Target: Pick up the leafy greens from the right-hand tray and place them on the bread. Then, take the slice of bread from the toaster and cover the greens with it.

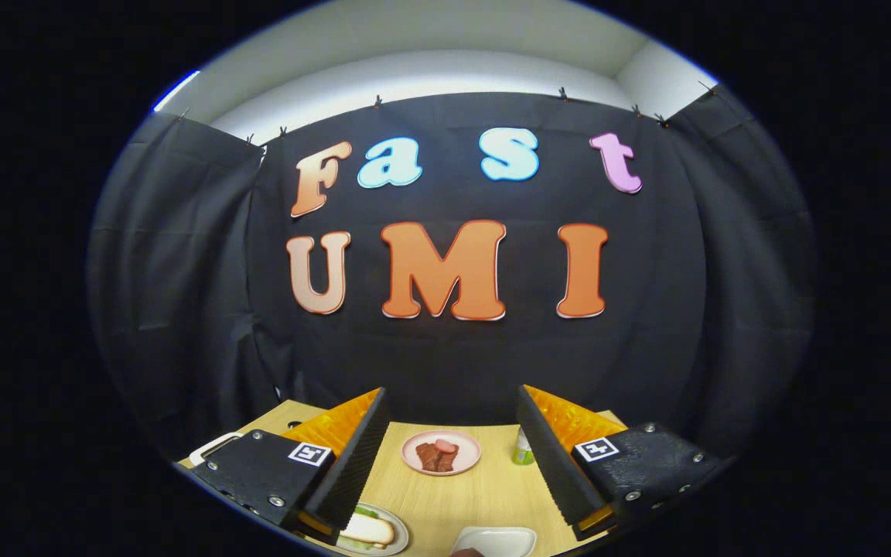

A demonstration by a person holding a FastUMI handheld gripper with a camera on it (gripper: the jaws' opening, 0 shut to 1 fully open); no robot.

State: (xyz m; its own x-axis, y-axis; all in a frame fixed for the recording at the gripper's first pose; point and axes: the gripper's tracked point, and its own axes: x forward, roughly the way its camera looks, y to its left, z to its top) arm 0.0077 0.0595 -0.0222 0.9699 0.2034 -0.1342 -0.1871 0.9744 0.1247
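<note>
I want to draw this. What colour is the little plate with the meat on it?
Pink, seen in the gripper view: the plate sits beyond the open fingers.

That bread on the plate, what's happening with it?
A person is making a sandwich with a handheld gripper. Its fingers are wide open, holding nothing. The bread already lies over the greens on the plate by one finger, so it looks finished. Beyond the fingers sits a pink plate of meat; a white tray lies nearby.
</note>
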